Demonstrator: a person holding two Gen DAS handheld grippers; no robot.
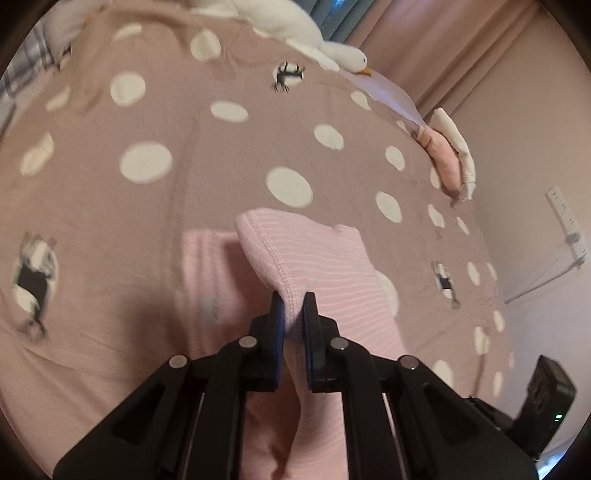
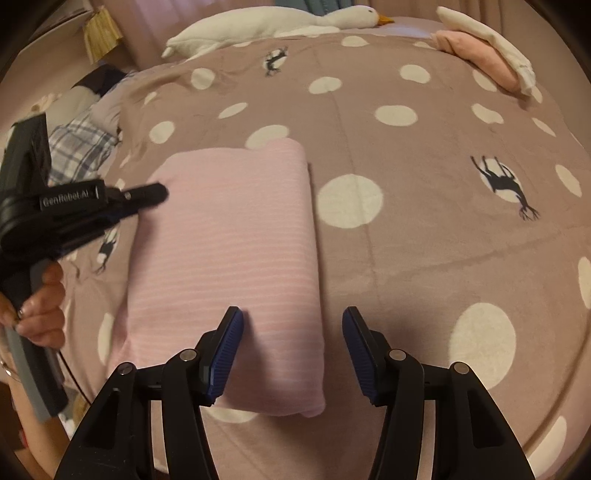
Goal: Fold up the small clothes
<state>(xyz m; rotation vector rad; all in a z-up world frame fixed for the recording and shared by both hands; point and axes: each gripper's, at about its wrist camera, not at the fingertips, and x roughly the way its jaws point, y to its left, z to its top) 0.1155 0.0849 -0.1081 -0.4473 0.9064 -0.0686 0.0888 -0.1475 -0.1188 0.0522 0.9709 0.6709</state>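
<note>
L gripper [image 1: 293,312] pinches stitched hem of pink striped garment [image 2: 236,258], lifting that edge off polka-dot bed cover [image 2: 424,240]. R gripper [image 2: 292,345] spread wide, hovering over garment's near end, which lies folded on bed.

So it's a bed with a mauve polka-dot cover [image 2: 424,240], penguin prints here and there. Lying on it: a pink striped garment [image 2: 236,258] at center-left, a white goose plushie [image 2: 280,22] along the top, folded pink and cream clothes [image 2: 487,55] upper right, plaid fabric [image 2: 79,146] far left.
</note>
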